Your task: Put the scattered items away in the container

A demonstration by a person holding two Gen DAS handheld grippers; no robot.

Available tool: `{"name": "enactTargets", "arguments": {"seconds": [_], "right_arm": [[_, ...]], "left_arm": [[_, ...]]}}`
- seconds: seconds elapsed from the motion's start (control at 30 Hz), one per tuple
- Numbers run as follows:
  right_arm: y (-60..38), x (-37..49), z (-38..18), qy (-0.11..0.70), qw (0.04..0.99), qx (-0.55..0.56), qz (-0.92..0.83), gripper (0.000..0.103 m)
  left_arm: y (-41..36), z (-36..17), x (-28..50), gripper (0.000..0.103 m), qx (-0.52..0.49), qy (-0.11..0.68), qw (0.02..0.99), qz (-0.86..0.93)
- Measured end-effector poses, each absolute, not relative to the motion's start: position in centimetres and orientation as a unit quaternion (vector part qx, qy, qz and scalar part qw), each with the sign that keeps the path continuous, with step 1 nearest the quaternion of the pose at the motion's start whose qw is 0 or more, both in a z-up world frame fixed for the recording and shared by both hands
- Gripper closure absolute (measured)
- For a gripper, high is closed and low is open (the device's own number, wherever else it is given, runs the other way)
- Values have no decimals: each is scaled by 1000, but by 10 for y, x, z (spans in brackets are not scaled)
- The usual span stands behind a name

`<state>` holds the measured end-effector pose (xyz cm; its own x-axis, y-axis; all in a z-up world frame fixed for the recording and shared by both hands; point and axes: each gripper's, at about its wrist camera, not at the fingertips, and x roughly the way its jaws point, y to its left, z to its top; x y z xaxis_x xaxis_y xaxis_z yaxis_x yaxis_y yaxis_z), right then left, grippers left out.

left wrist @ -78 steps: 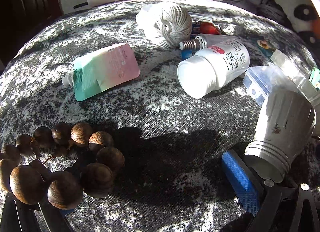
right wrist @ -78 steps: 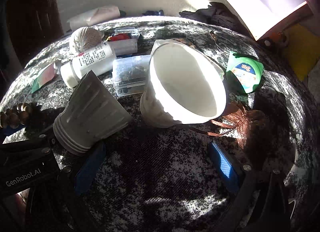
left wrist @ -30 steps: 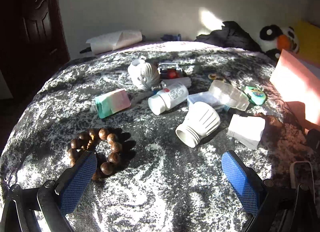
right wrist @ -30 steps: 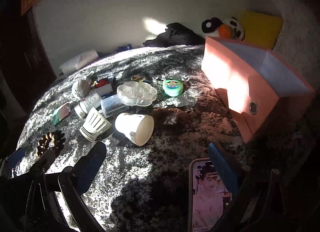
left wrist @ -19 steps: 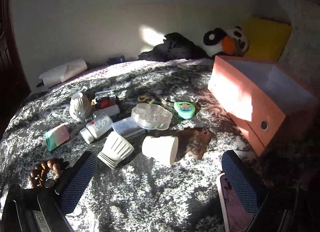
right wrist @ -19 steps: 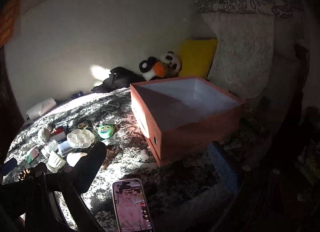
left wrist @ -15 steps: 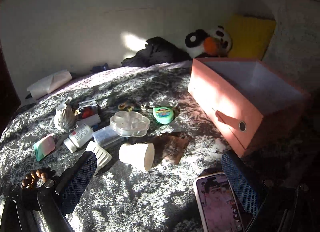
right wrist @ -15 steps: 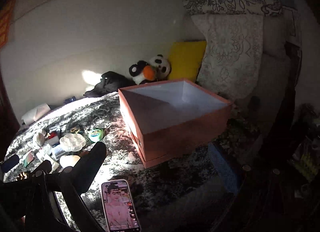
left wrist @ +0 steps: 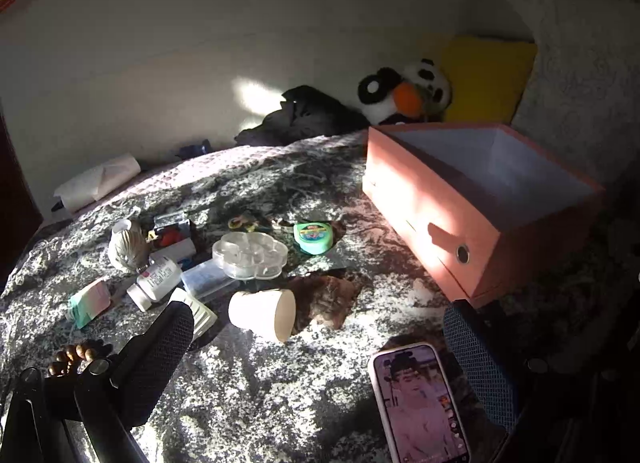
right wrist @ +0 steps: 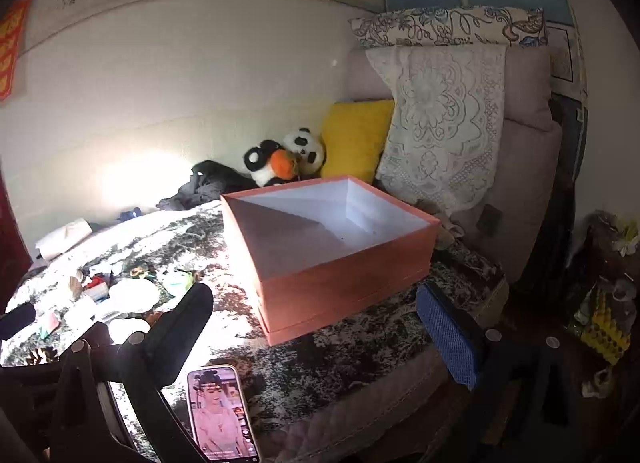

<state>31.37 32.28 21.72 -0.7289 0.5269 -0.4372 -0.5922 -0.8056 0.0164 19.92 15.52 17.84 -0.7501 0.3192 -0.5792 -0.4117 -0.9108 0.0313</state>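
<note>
Our left tongs (left wrist: 316,347) and right tongs (right wrist: 316,327) are both wide and empty. The box (right wrist: 344,275) sits mid-frame, its floor partly hidden. The small things (left wrist: 224,267) at left blur together.

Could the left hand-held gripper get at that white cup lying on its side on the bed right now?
Probably yes. The left hand-held gripper is open and holds nothing, and the white cup lies just ahead of it, with bare blanket between. The ribbed white piece sits close to its left, so aim matters.

Black gripper (left wrist: 320,347) frame, blue mesh pads (left wrist: 478,359)
</note>
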Motion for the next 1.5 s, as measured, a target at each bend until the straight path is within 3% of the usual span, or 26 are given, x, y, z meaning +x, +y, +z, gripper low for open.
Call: {"name": "enactTargets", "arguments": {"seconds": [0.33, 0.53, 0.83, 1.17, 1.23, 1.3, 1.37, 1.5], "right_arm": [[218, 236, 184, 17, 123, -249, 961, 0], [179, 187, 147, 37, 49, -294, 954, 0], [173, 122, 87, 36, 66, -371, 926, 0], [181, 72, 60, 27, 75, -410, 909, 0], [184, 67, 57, 23, 79, -412, 907, 0], [186, 64, 54, 24, 81, -418, 904, 0], [189, 61, 49, 30, 80, -425, 901, 0], [191, 54, 42, 43, 75, -435, 896, 0]], "left_arm": [[25, 133, 165, 0, -332, 31, 84, 939], [-45, 98, 142, 0, -357, 25, 34, 933], [-79, 40, 89, 0, -418, -12, 33, 908], [-78, -1, 33, 1, -466, -33, 0, 884], [-76, -3, 28, 7, -460, -25, -11, 887], [-71, 0, 29, 21, -456, -10, -6, 890], [-66, 7, 32, 56, -454, 4, 5, 891], [-68, 19, 38, 66, -443, -11, 29, 896]]}}
